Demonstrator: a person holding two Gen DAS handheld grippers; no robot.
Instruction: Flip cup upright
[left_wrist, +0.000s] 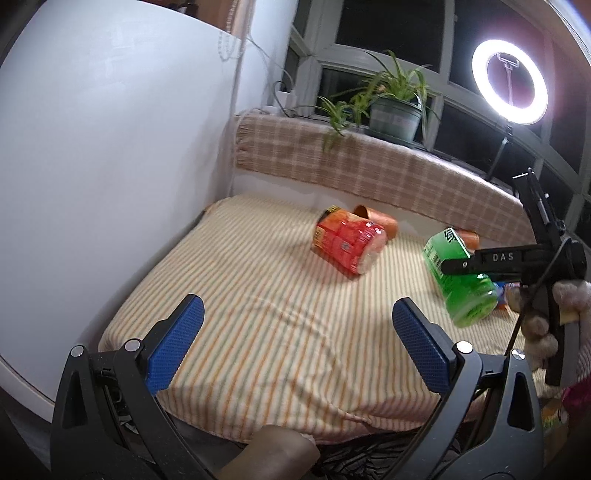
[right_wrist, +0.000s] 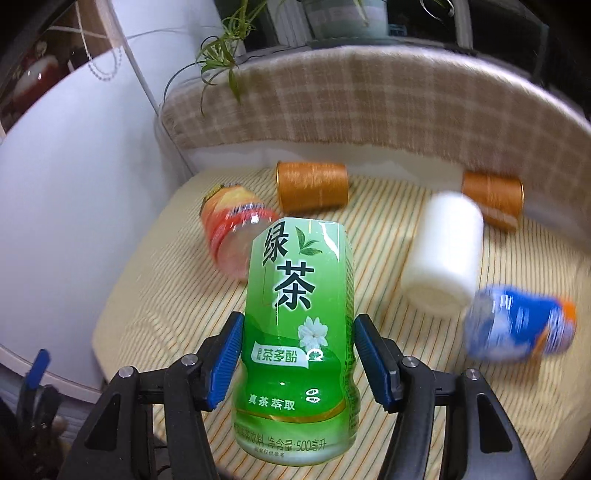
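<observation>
Over the striped cloth (right_wrist: 369, 369), the right gripper (right_wrist: 299, 354) grips a green cup (right_wrist: 299, 332) between its blue pads (right_wrist: 225, 358), lifted clear of the cloth and tilted. The left gripper (left_wrist: 295, 339) hangs nearer the front edge with its jaws spread wide and nothing between them. Lying on their sides on the cloth are a red cup (right_wrist: 236, 232), two orange cups (right_wrist: 314, 184) near the back, a white cup (right_wrist: 443, 251) and a blue cup (right_wrist: 517, 325). A potted plant (left_wrist: 391, 103) stands on the sill beside a lit ring light (left_wrist: 509, 81).
</observation>
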